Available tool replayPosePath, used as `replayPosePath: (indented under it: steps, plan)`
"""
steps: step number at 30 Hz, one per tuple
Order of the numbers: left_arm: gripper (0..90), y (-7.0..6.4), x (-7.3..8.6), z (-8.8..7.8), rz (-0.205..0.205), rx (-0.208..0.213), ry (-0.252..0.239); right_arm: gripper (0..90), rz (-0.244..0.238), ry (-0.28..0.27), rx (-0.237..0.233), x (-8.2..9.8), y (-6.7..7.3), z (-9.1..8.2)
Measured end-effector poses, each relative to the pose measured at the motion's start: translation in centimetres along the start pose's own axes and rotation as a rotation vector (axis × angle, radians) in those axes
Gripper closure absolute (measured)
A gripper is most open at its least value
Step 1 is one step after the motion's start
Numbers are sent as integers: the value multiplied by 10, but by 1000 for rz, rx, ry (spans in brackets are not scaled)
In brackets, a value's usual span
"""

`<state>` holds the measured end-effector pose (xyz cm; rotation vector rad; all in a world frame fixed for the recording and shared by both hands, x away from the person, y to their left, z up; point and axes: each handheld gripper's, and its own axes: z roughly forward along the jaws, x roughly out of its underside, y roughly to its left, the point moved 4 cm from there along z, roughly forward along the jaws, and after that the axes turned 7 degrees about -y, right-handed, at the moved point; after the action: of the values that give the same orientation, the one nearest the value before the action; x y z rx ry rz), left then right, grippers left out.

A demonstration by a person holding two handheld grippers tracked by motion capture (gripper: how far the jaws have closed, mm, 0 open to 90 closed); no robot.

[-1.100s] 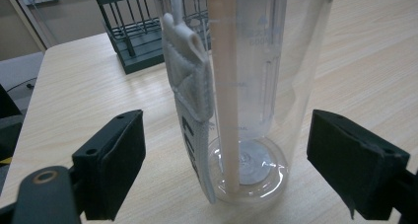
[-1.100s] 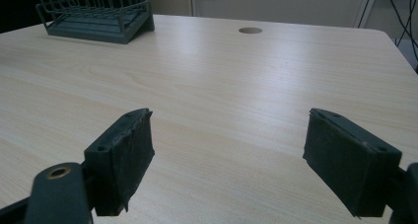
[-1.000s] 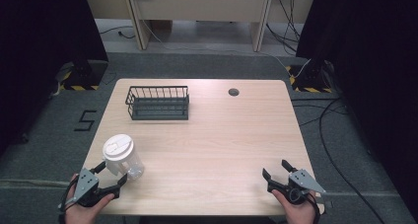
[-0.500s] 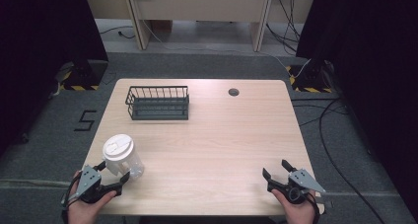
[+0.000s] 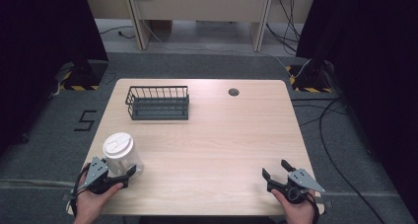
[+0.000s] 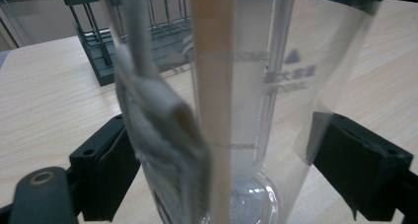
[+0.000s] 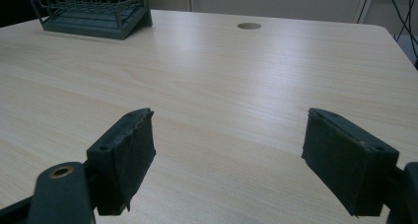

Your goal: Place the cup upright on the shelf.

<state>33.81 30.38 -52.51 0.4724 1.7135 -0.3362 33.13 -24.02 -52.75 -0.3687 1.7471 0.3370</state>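
Observation:
A clear plastic cup with a white lid stands upright near the table's front left corner. My left gripper is open, with one jaw on each side of the cup's lower part. In the left gripper view the cup is very close, showing printed volume marks, and both black pads flank its base; I cannot tell if they touch it. The left gripper is low over the wood. My right gripper rests open at the front right, and nothing lies between its pads.
A dark wire basket stands at the back left of the wooden table, seen too as the basket far ahead of the right gripper. A round cable hole sits near the back edge. Cables lie on the floor to the right.
My left gripper has slid forward and right until the cup stands between its jaws. The right gripper has stayed put.

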Motion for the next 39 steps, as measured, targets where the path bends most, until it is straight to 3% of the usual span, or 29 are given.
replayPosePath:
  steps: [4,13,21,30,39]
  plan:
    - [142,-1,-1,7,4,-1,-6,201,-1,1,-3,0,0,0]
    - [171,2,0,9,-30,8,-25,201,-4,4,-4,0,1,0]
    - [175,0,-4,10,-9,9,-17,201,-4,4,-4,0,1,1]
    - [176,-1,-22,25,6,19,-20,201,3,-1,-1,0,0,0]
    - [176,1,-40,40,-14,17,-42,201,-6,-1,-5,0,1,0]
